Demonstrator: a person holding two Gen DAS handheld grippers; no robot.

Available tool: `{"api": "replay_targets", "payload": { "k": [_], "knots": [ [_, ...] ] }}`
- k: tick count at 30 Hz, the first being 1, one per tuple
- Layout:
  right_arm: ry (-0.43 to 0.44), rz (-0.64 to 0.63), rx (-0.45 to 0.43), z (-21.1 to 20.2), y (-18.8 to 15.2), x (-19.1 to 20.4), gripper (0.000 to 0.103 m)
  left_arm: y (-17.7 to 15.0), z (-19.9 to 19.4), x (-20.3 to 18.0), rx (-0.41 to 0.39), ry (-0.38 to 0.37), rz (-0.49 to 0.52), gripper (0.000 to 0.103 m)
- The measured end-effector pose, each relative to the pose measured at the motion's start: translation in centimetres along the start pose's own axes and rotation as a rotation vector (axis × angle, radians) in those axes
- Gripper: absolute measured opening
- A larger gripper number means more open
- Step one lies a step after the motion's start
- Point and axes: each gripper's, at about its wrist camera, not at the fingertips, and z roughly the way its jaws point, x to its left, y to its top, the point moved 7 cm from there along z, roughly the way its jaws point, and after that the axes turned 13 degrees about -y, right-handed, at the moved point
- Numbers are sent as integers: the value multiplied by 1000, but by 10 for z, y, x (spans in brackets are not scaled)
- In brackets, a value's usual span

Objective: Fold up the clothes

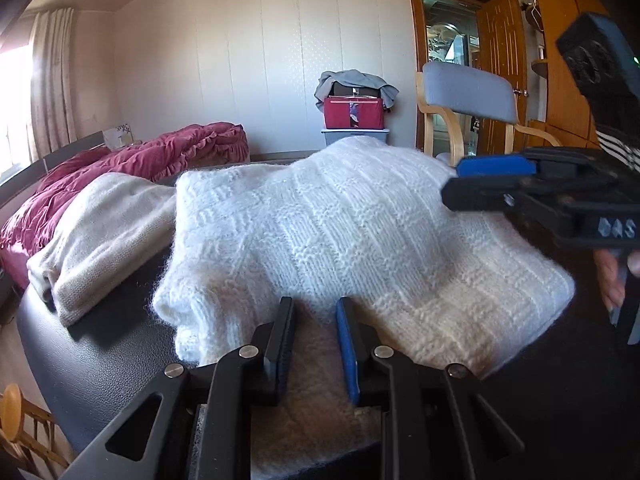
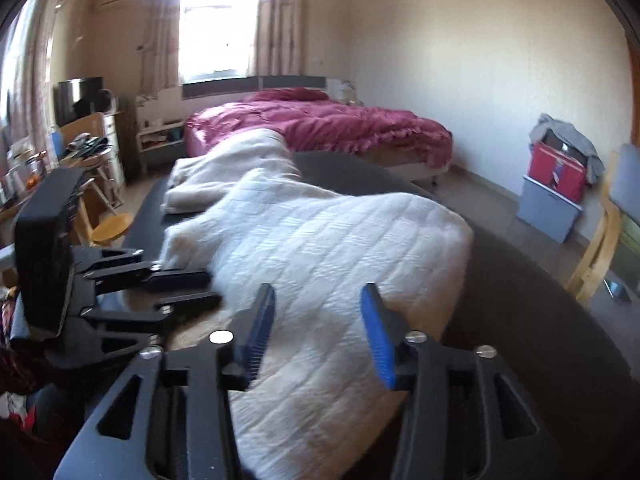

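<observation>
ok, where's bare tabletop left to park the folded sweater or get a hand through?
Bare dark tabletop lies right of the white knit sweater, toward the chair, plus a strip at the near-left edge below the beige garment. It is crowded at the middle and far left, where the two garments touch. Both grippers, left and right, are open over the sweater.

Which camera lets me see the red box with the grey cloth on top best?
The left wrist view: the red box sits near the middle, facing us, sharp, the grey cloth draped over it. In the right wrist view it is off at the right edge, blurrier and seen at an angle.
</observation>
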Motion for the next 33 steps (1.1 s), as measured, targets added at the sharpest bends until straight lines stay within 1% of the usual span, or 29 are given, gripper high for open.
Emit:
{"api": "replay_targets", "payload": {
  "k": [2, 5, 6, 8, 9, 14, 19, 24, 25, 28, 30, 31, 33],
  "knots": [
    [5, 26, 5, 8, 7, -4, 52, 0, -1, 1, -3, -9, -6, 21],
    [5, 90, 47, 33, 22, -10, 52, 0, -2, 2, -11, -29, -22, 21],
    [3, 110, 59, 41, 22, -11, 52, 0, -3, 3, -14, -38, -28, 21],
    [-9, 142, 106, 61, 15, -11, 50, 16, -4, 10, -18, -36, -43, 21],
    [-14, 150, 109, 67, 12, -11, 50, 24, -5, 13, -20, -35, -50, 21],
    [-72, 98, 71, 61, 9, -8, 50, 64, -9, 29, -31, -31, -88, 21],
    [-55, 124, 58, 57, 9, -11, 50, 105, -13, 45, -41, -26, -125, 21],
    [-53, 128, 53, 58, 11, -8, 50, 105, 58, 84, 161, -64, -278, 21],
    [-51, 130, 53, 58, 11, -9, 50, 98, 68, 90, 185, -65, -317, 21],
    [-45, 134, 53, 57, 11, -8, 50, 79, 79, 111, 193, -14, -382, 21],
    [-44, 130, 54, 57, 11, -7, 50, 67, 81, 125, 170, 78, -369, 20],
    [-44, 126, 54, 57, 11, -6, 50, 62, 83, 130, 156, 107, -358, 19],
    [-45, 116, 55, 58, 11, -4, 50, 61, 84, 128, 160, 132, -327, 19]
  ]
}}
